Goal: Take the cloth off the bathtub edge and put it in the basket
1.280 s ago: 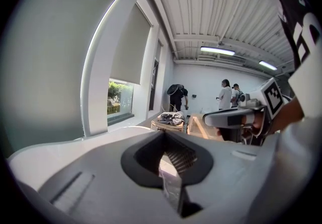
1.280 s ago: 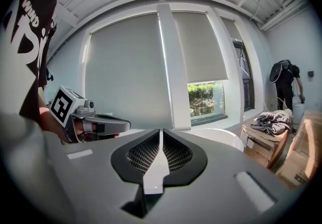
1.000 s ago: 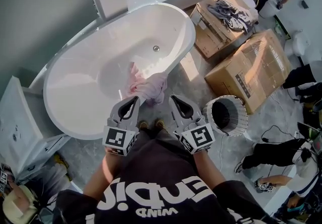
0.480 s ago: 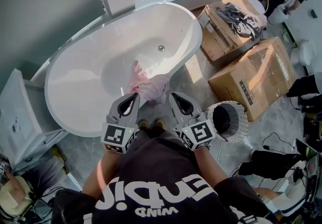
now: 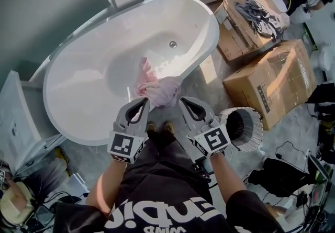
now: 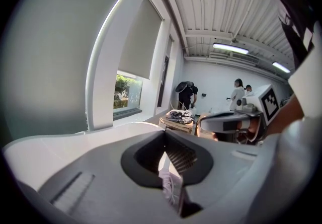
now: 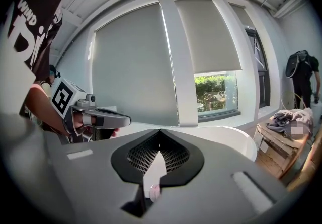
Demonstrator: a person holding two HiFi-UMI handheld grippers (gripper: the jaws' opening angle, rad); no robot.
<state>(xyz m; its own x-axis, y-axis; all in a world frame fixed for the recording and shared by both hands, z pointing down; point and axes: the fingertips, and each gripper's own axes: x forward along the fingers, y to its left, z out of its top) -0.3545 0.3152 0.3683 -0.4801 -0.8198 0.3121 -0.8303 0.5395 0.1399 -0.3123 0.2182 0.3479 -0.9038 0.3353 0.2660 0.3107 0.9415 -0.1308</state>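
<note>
The pink cloth (image 5: 162, 90) is draped over the near rim of the bathtub (image 5: 48, 96), left of the basket (image 5: 256, 123). The left gripper (image 5: 142, 102) and right gripper (image 5: 183, 102) are held at its near edge with jaws closed together, seemingly pinching nothing.

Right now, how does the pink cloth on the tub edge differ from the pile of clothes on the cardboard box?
The pink cloth is draped over the near rim of the bathtub, partly hanging inside. The clothes pile lies heaped on top of the far cardboard box, right of the tub. The cloth is pale pink; the pile is grey and white. The cloth looks like one piece; the pile seems to be several garments. Both are crumpled fabric.
</note>
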